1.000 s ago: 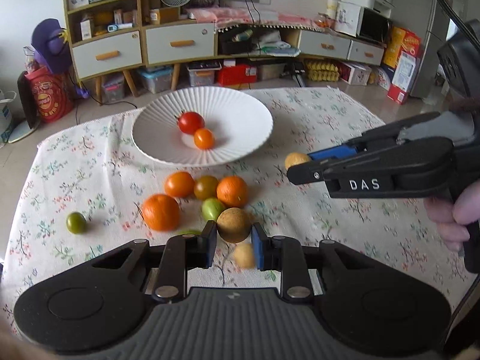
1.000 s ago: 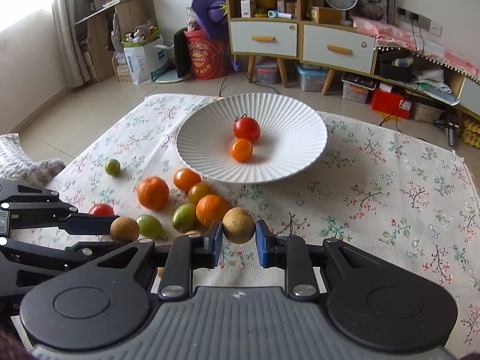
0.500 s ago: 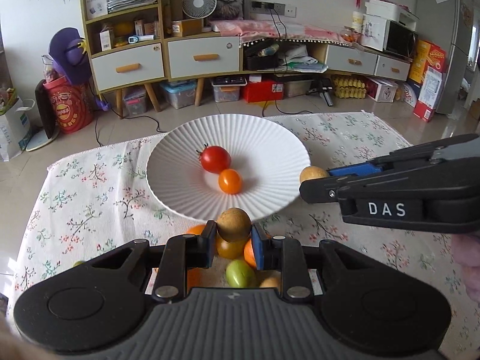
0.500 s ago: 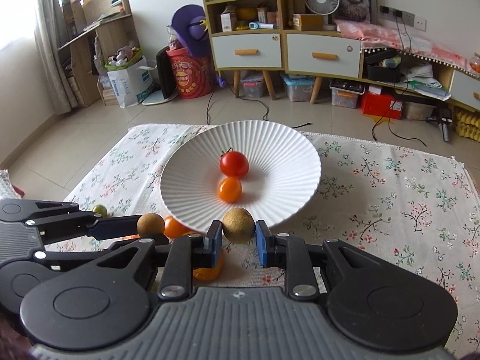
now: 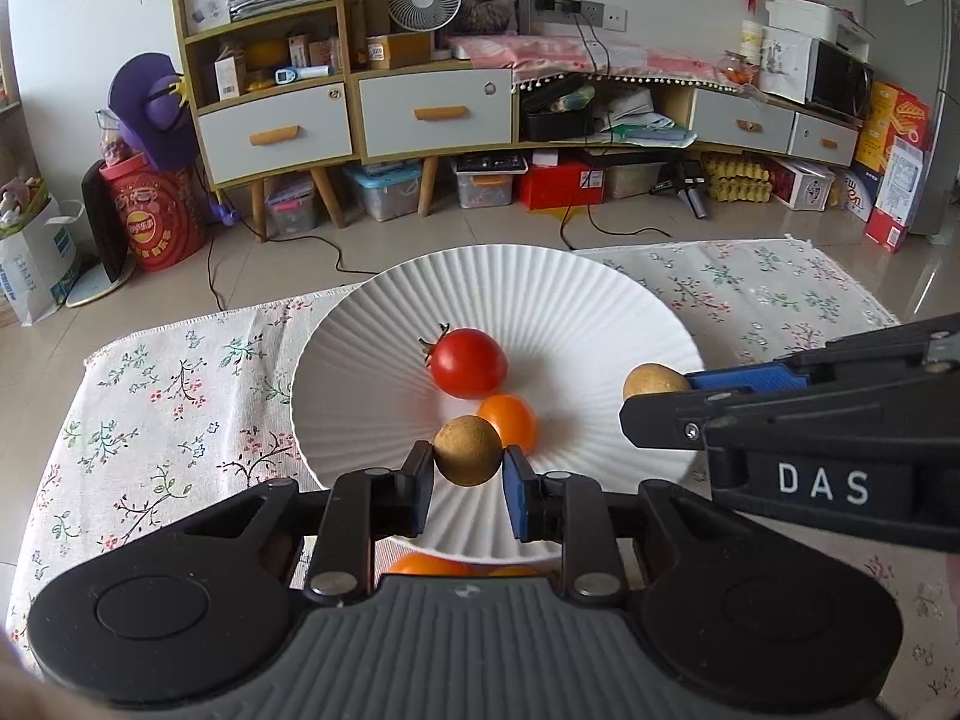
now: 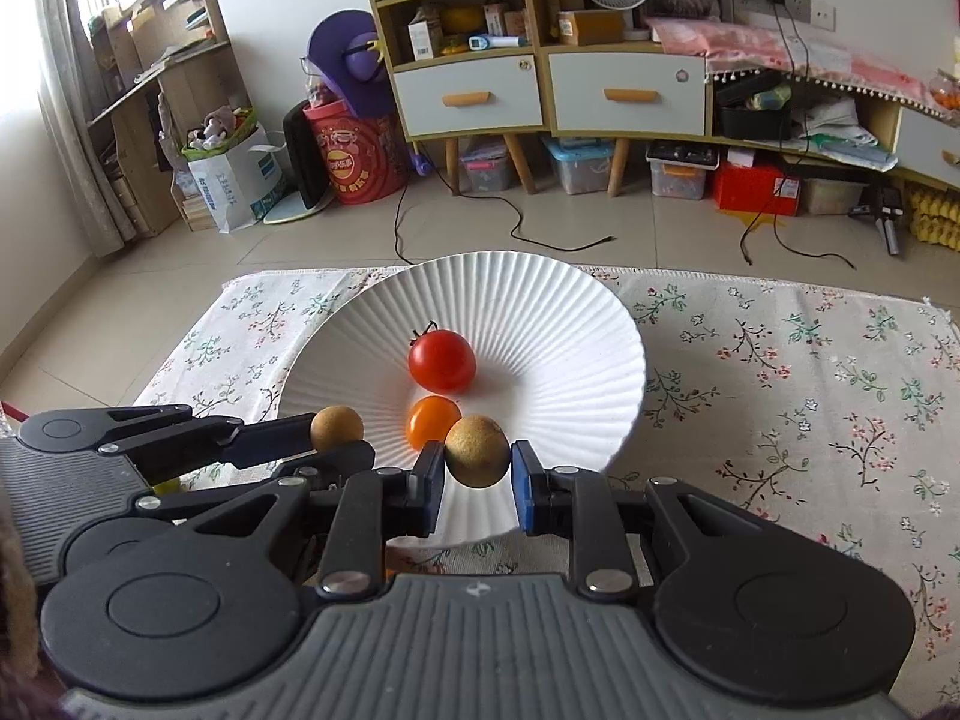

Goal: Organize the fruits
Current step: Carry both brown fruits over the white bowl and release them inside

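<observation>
A white ribbed plate (image 5: pixel 360 372) (image 6: pixel 576 324) sits on the flowered cloth and holds a red tomato (image 5: pixel 468 362) (image 6: pixel 442 360) and a small orange fruit (image 5: pixel 510 418) (image 6: pixel 431 418). My left gripper (image 5: pixel 468 483) is shut on a round brown fruit (image 5: pixel 467 450) and holds it over the plate's near part. My right gripper (image 6: pixel 478 480) is shut on a second brown fruit (image 6: pixel 477 450), also over the plate's near rim. Each gripper shows in the other's view, the right one (image 5: pixel 654 396) with its fruit (image 5: pixel 651 382), the left one (image 6: pixel 342 441) with its fruit (image 6: pixel 337 427).
The flowered cloth (image 5: pixel 174 396) (image 6: pixel 780 372) covers a low table. Orange fruits (image 5: pixel 429 564) peek out under the plate's near rim. Beyond lie a tiled floor, cables, storage boxes and a cabinet with drawers (image 5: pixel 360 114).
Both grippers, each holding its brown fruit, have moved forward from the loose fruit pile to over the plate. The pile has dropped almost out of view.
</observation>
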Action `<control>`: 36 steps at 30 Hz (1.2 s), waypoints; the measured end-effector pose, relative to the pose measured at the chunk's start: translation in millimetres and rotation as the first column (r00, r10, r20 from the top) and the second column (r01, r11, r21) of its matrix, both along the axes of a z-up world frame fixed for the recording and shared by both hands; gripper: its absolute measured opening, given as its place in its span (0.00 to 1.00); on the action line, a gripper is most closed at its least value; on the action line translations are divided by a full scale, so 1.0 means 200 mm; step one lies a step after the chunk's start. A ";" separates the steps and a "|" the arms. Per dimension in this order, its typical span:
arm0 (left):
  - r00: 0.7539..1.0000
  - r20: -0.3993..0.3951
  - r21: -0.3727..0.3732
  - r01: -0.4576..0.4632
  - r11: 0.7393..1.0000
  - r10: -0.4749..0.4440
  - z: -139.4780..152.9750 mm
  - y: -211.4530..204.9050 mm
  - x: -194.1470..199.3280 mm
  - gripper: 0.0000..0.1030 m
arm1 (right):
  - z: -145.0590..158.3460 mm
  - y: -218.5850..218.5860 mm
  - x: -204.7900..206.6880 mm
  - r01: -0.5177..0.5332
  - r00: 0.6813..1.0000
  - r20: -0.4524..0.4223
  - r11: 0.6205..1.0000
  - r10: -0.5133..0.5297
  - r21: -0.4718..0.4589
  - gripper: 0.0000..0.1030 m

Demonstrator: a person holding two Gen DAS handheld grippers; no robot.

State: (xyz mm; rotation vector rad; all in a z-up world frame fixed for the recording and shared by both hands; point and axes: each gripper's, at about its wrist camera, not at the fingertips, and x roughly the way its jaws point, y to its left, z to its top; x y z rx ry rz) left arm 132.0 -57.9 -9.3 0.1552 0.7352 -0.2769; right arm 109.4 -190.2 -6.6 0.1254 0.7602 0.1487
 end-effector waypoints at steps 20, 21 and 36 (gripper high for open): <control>1.000 -0.008 0.004 0.004 1.000 -0.004 -0.07 0.01 0.09 0.22 | -0.09 -0.03 0.08 0.033 0.999 -0.018 0.999 -0.033 0.007 0.21; 1.000 -0.008 0.005 0.005 1.000 -0.005 -0.07 0.01 0.09 0.22 | -0.09 -0.03 0.08 0.031 0.999 -0.018 0.999 -0.031 0.006 0.21; 1.000 -0.004 0.005 -0.021 1.000 0.021 -0.04 0.03 0.09 0.42 | -0.06 -0.06 0.06 0.034 0.999 -0.019 0.998 -0.033 0.046 0.35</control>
